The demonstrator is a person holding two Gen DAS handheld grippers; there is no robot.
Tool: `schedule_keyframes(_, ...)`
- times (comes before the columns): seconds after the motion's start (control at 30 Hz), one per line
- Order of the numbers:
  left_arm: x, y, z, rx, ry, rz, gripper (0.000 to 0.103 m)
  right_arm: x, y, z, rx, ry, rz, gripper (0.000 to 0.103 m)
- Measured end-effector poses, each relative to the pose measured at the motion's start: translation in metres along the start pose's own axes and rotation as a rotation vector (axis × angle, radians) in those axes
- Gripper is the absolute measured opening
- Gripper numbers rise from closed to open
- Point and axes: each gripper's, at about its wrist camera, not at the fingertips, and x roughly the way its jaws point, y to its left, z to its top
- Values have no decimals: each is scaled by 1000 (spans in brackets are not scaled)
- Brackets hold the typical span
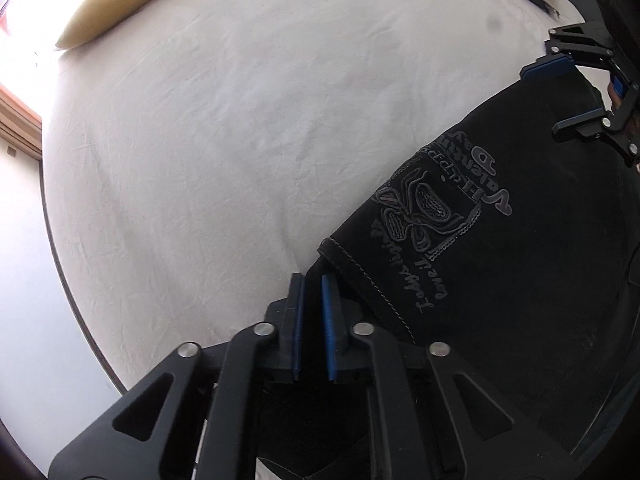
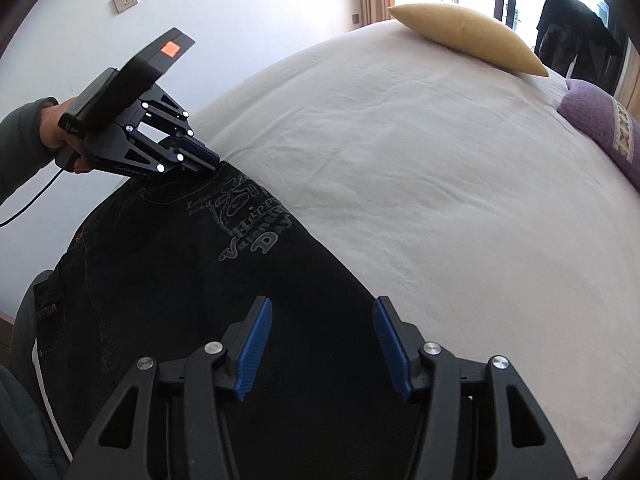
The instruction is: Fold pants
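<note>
The pants lie on the near corner of the bed, partly hanging over its edge. The fabric is dark, with an embroidered emblem near one end.

**Left claw.** The left claw sits at the end of the pants nearest the emblem. In the left wrist view a fold of dark cloth runs between its blue pads, which stand close together. In the right wrist view the same claw meets the fabric edge with its tips together. Judgement: it is clenched on the pants.

**Right claw.** The right claw hovers above the other part of the pants with its jaws spread wide. Nothing sits between the pads. It is released. The left wrist view shows it at the far edge of the cloth, also spread.

**Governing relation.** The long axis of the pants runs from the left claw toward the right claw, along the bed's near edge. The fabric lies directly below and ahead of the right claw. The bare sheet lies to its right, toward the yellow pillow.

**Next move, as judged.** The right claw is the free one and is nearer the ungripped end. It needs to descend and close on the cloth beneath it. With both ends held, the pants can be carried across their long axis onto the bare sheet.

**Risk.** The overhanging part may drag the pants off the bed if the single grip loosens.
</note>
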Motion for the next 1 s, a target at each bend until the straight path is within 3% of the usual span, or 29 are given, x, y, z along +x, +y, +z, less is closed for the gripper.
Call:
schedule_keyframes(0.17, -21, -16, -16, 31, -103, 68, 2, 17, -2, 12, -43, 57, 6, 53)
schedule_keyframes(0.3, -24, -24, -27, 49, -158, 72, 2, 35, -6, 19, -44, 98, 6, 53)
schedule_keyframes(0.73, -65, -40, -61, 77, -314, 153, 1, 49, -16, 25, -41, 112, 38, 52)
schedule_keyframes(0.8, -66, -46, -65, 82, -328, 157, 1, 54, -12, 29, -67, 128, 39, 49)
schedule_keyframes(1.0, -78, -51, -71, 77, -366, 167, 1, 57, -4, 34, -90, 145, 84, 26)
